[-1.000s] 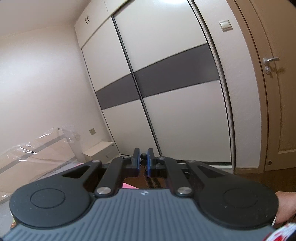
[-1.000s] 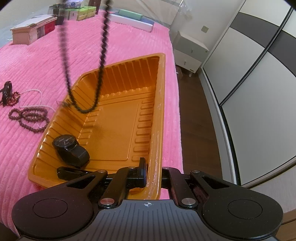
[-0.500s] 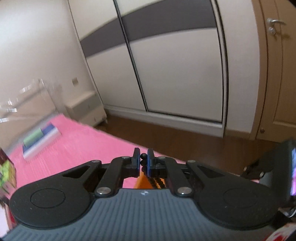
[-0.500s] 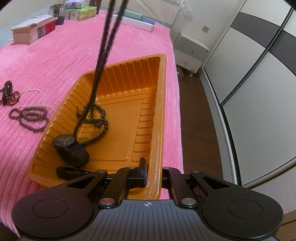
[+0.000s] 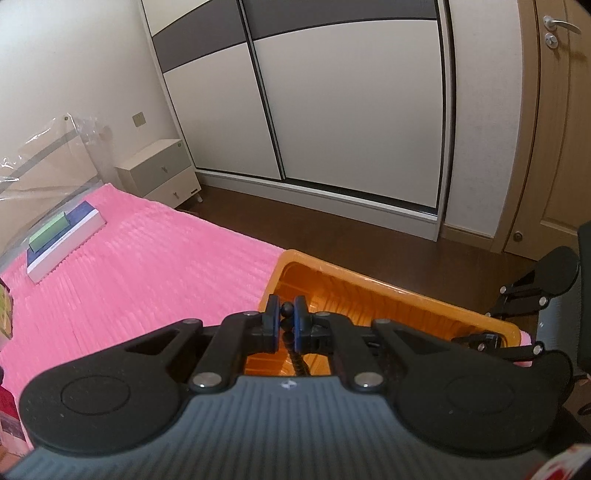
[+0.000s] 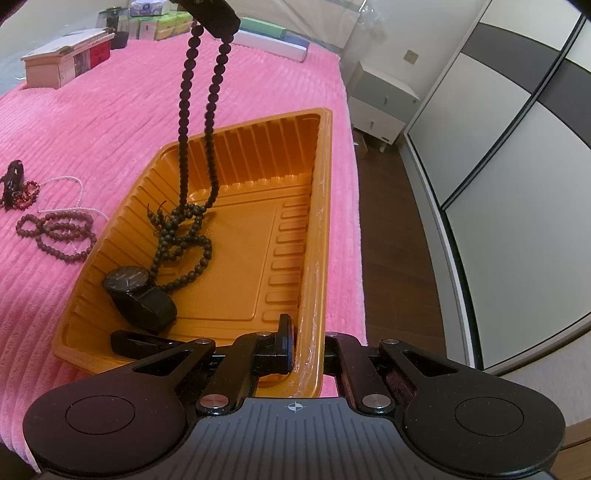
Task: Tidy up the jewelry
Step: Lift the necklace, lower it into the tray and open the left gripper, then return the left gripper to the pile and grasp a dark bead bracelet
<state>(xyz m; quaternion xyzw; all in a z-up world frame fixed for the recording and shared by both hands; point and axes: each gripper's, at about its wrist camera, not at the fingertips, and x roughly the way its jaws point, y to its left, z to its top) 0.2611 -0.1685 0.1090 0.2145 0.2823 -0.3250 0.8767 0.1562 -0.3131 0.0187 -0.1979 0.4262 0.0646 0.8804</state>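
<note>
An orange plastic tray [image 6: 295, 206] lies on the pink bedspread. My left gripper [image 5: 285, 317] is shut on a dark bead necklace [image 6: 184, 155], seen from above in the right wrist view [image 6: 212, 16]. The necklace hangs down in two strands and its lower end is coiled on the tray floor. A black watch [image 6: 138, 297] and a black band [image 6: 138, 341] lie in the tray's near left corner. My right gripper [image 6: 304, 343] is shut on the tray's near right rim.
Left of the tray on the bedspread lie a brown bead string [image 6: 55, 234], a thin white bead strand [image 6: 68, 192] and a red bracelet with a dark item [image 6: 18, 188]. Boxes and books [image 6: 66, 59] stand at the far end. The bed edge is just right of the tray.
The left gripper came down toward the tray with the necklace. The necklace's lower end, hanging free a second ago, now lies coiled on the tray floor. The right gripper has not moved.
</note>
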